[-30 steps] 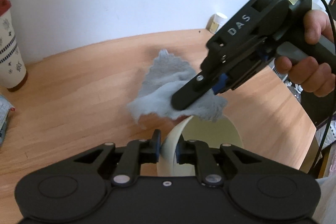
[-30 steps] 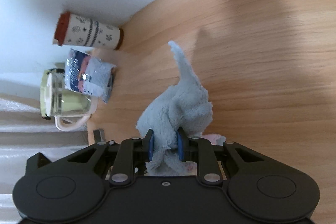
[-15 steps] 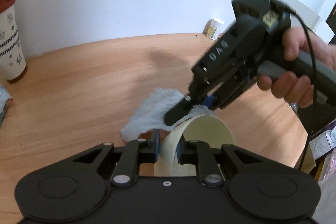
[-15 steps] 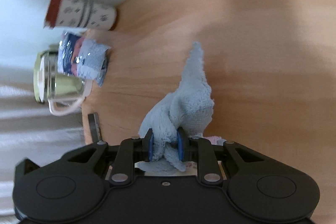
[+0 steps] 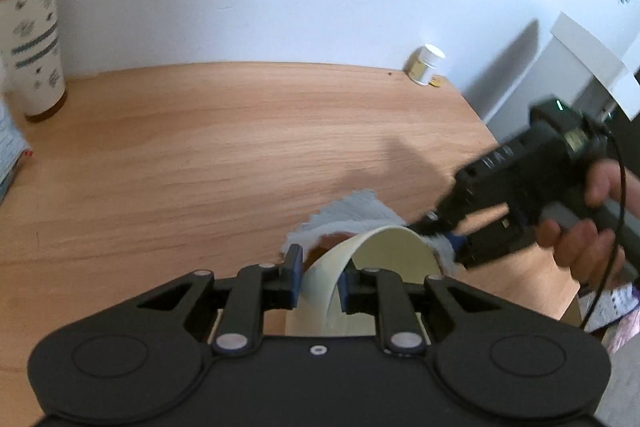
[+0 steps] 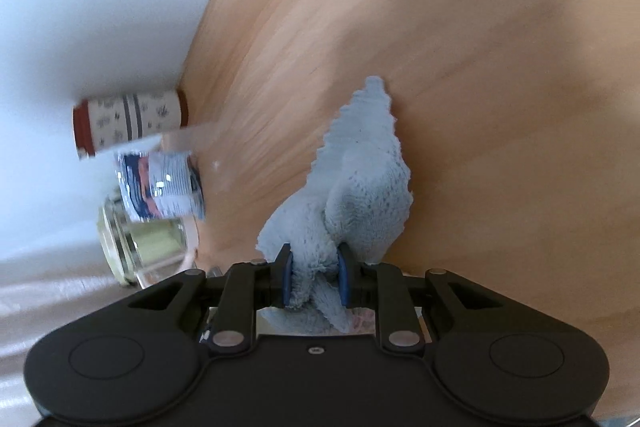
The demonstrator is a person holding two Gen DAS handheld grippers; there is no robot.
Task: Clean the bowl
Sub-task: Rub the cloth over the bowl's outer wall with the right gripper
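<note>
The bowl (image 5: 384,255) is pale cream, smooth and thin-walled, with a plain round rim; it is tipped up on its side just above the wooden table (image 5: 200,155), so its open inside faces away from the left wrist camera. The left gripper (image 5: 319,279) pinches the near wall of the bowl between its two blue-padded black fingers, one pad on the outside and one inside. A light blue cloth (image 6: 360,195), fluffy and looped like terry with ragged edges, is bunched and clamped between the blue pads of the right gripper (image 6: 314,279); from the left wrist view the cloth lies against the far rim of the bowl, spilling onto the table behind it. A hand (image 5: 580,247) grips the dark handle of that right tool, whose black body carries pale lettering too blurred to read and a small green light. The table is light wood with fine straight grain, set against a plain white wall. At its left stands a tall paper cup (image 5: 30,39) with a red-brown rim and base and small printed patterns, and near the far corner a small white-lidded jar (image 5: 425,65). The right wrist view also shows a blurred blue-and-white packet (image 6: 160,183) and a glass jug (image 6: 140,243).
</note>
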